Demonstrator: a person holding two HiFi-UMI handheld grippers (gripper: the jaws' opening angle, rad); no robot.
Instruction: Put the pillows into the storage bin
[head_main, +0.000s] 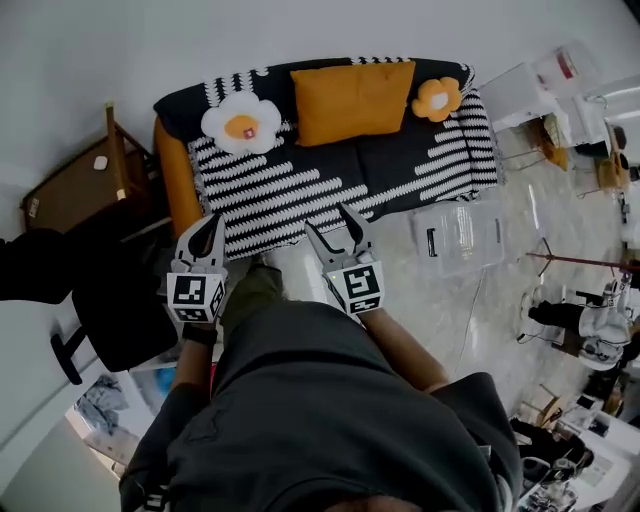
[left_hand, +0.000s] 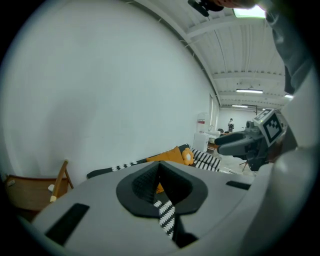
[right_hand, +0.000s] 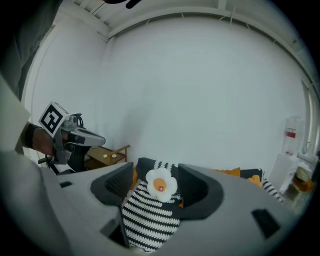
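Note:
Three pillows lie on a sofa (head_main: 300, 185) with a black-and-white striped cover: a white flower pillow (head_main: 242, 124) at the left, an orange rectangular pillow (head_main: 352, 100) in the middle, and a small orange flower pillow (head_main: 437, 98) at the right. A clear storage bin (head_main: 460, 236) stands on the floor by the sofa's right front. My left gripper (head_main: 214, 218) hovers before the sofa's left part, shut and holding nothing. My right gripper (head_main: 327, 218) is beside it, open and empty. Between its jaws the right gripper view shows the white flower pillow (right_hand: 161, 184), still some way off.
A wooden side table (head_main: 75, 185) stands left of the sofa, and a black chair (head_main: 120, 300) is at my left side. White cabinets (head_main: 520, 90) and other equipment (head_main: 600, 330) fill the right side. Pale floor lies around the bin.

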